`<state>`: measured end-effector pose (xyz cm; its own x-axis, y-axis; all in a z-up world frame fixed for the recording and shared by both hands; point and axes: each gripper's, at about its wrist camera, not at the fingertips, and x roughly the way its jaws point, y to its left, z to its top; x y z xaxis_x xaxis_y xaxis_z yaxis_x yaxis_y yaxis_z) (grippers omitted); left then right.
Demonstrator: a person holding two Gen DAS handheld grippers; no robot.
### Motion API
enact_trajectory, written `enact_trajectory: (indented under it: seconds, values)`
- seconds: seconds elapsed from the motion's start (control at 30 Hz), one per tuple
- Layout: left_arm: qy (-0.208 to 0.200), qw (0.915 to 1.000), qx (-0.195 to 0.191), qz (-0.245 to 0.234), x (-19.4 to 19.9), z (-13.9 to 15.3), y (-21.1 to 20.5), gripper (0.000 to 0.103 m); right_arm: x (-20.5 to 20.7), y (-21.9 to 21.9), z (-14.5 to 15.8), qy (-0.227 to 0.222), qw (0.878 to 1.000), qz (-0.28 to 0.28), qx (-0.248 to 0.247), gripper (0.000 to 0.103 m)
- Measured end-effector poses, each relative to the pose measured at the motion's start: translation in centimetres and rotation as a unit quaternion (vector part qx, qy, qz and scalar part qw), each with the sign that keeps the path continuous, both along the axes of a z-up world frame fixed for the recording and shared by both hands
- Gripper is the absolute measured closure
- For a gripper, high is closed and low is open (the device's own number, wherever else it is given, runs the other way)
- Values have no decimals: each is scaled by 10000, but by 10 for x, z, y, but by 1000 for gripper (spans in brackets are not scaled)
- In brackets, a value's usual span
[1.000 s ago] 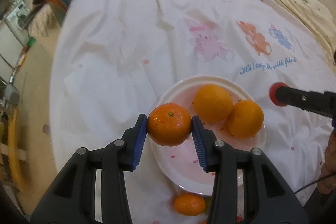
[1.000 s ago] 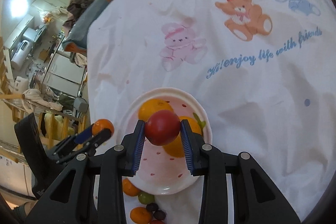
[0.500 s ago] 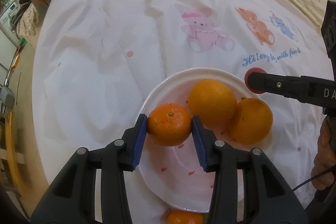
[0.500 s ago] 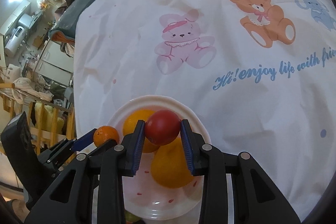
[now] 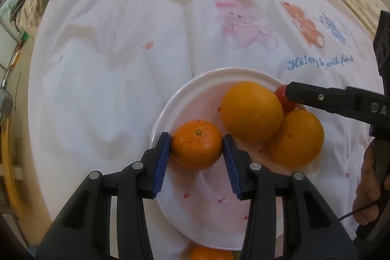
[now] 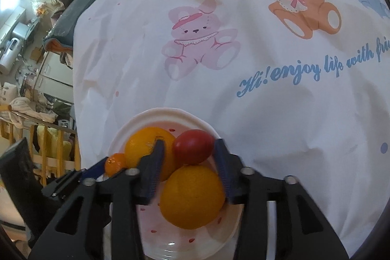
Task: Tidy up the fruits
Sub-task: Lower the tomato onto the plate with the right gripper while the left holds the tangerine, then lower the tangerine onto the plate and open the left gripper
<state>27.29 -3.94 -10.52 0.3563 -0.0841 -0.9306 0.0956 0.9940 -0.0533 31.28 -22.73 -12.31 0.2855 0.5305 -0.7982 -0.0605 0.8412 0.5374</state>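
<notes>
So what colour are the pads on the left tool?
Blue, ribbed pads, clearest in the left wrist view.

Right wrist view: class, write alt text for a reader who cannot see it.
The right gripper, jaws just opening, hangs over a white plate with a red fruit loose between its pads, resting on two oranges. At left, the left gripper holds a small mandarin; beyond lies a white cloth printed with bears.

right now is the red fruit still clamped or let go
Let go: the right hand-held gripper has just been opening, a gap shows beside the red fruit, which rests on the two oranges in the plate.
</notes>
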Motion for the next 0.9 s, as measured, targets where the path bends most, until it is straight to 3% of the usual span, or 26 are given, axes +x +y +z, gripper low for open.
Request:
enact_trajectory:
  seconds: [0.3,0.37,0.43,0.63,0.9]
  values:
    - [94,9999,-106,-25,1,0,0,59,-3,1,20,-337,9994,-45,-48,34]
    - [34,9997,-228,-47,0,3,0,29,-4,3,25,-426,9990,-26,-113,31]
    - [-189,9997,-139,-75,-3,11,-3,18,-6,5,30,-505,9986,22,-176,31]
    - [-529,9984,76,-177,-7,23,-6,17,-15,7,46,-707,9971,114,-247,31]
    - [-879,9961,-35,51,-20,46,3,17,-42,0,66,-774,9968,27,-212,30]
